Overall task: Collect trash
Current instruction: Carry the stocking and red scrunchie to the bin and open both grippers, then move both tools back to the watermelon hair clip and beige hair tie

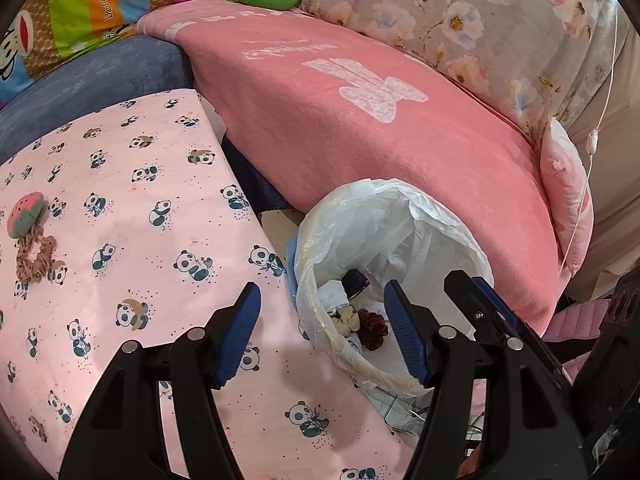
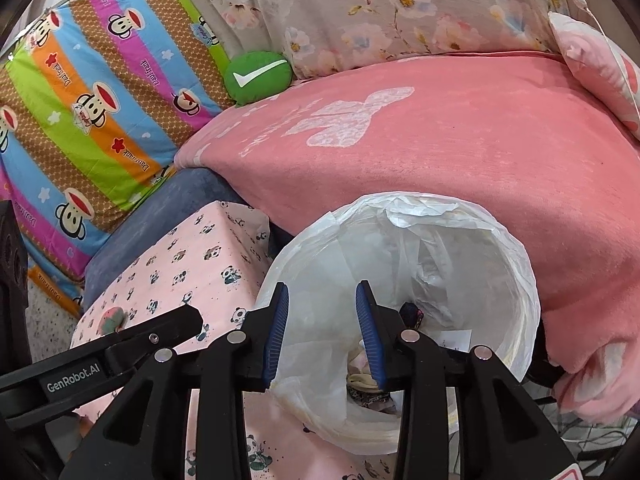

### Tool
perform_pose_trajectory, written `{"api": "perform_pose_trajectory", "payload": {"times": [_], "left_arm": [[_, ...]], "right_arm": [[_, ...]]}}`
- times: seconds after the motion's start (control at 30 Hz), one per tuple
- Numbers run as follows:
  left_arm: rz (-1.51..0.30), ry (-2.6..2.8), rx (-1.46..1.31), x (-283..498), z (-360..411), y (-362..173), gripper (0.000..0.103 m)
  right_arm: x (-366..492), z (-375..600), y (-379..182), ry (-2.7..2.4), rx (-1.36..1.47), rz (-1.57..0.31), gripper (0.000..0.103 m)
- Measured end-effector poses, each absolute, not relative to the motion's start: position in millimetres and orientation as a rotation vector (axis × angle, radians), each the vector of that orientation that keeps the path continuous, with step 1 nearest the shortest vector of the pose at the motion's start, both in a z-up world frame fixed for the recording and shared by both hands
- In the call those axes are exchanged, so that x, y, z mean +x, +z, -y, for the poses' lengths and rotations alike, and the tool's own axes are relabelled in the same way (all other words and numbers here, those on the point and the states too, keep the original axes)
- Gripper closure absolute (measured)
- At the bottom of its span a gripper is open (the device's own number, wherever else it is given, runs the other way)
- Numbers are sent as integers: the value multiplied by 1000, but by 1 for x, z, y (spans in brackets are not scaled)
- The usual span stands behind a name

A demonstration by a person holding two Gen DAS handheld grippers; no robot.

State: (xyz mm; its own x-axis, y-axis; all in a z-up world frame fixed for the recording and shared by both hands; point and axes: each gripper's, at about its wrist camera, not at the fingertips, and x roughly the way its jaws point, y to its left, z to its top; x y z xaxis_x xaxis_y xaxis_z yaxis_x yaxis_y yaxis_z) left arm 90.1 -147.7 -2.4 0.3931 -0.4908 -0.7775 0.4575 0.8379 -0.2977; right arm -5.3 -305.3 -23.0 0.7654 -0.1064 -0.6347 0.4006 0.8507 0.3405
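Pink panda cloth (image 1: 132, 216) fills the left wrist view; the left gripper (image 1: 322, 330) hangs released, holding nothing, at the rim of the lined bin (image 1: 384, 216) — scraps of trash (image 1: 362, 320) lie inside. A strawberry toy (image 1: 24, 214) rests on the cloth.

Right wrist view: the right gripper (image 2: 322, 330) — parted, empty — sits over the bin (image 2: 500, 240), beside the pink blanket (image 2: 460, 148).

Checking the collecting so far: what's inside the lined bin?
In the lined bin: a dark red crumpled piece, a beige scrap, a dark wrapper and white paper. Its bottom is hidden beneath them.
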Motion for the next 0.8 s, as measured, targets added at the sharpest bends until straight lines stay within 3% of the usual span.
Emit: {"api": "perform_pose_trajectory", "payload": {"times": [0.8], "left_arm": [[-988, -479, -119, 110, 69, -8, 42]], "right_arm": [[25, 235, -18, -176, 378, -697, 64]]}}
